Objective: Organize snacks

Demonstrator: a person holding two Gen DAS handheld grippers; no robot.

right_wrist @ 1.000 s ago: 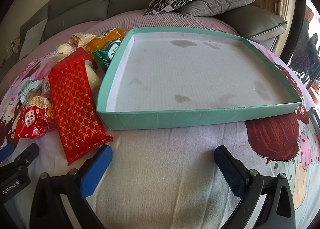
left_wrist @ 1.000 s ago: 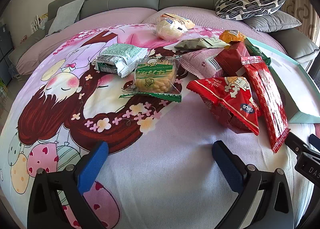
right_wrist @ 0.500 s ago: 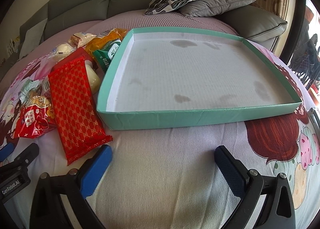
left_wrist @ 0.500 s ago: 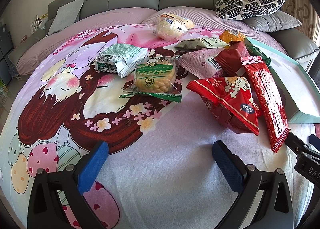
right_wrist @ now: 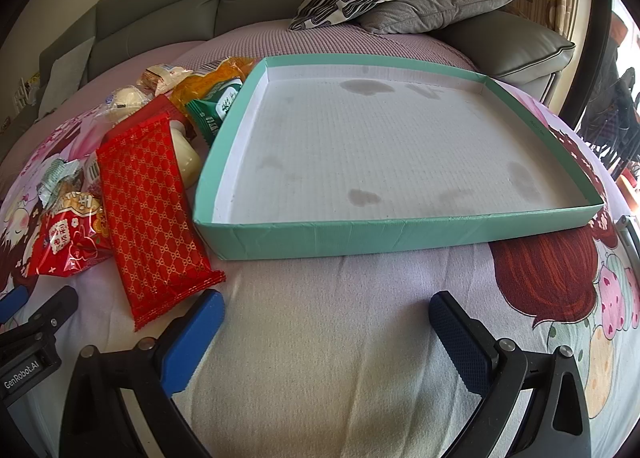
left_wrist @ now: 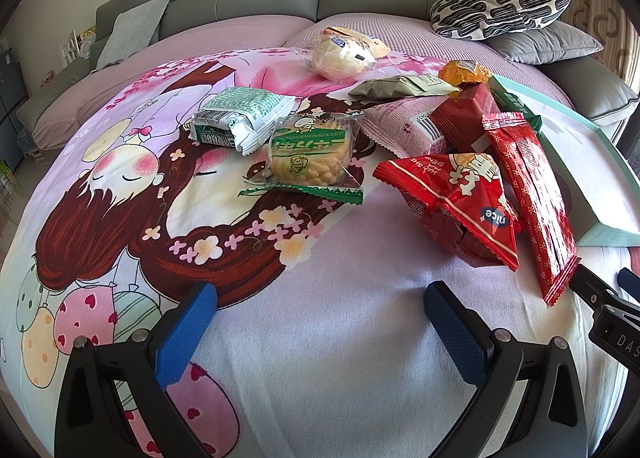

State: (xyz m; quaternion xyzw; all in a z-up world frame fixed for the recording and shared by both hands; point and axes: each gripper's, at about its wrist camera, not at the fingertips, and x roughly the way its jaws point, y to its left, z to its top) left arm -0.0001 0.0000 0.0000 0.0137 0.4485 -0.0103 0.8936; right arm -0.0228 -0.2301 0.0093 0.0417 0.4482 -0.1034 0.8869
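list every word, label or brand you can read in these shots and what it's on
"nice": upside down on the red triangular snack bag, whose other white lettering is too distorted to read.
"GenRobot.AI": on the left claw body, right wrist view.
"DAS": cut off at the frame edge, on the right claw body, left wrist view.
Green lettering on the clear cookie pack, the green and white packet and the barcode on the pink bag: unreadable.

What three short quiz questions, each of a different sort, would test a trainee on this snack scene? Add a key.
1. True or false: the teal tray already holds snacks.
2. Which lies nearest the tray's left wall? A) long red patterned packet B) green-and-white packet C) round bun
3. Fill in: both the left tool and the right tool are ____.

Key: 1 false; 2 A; 3 open.
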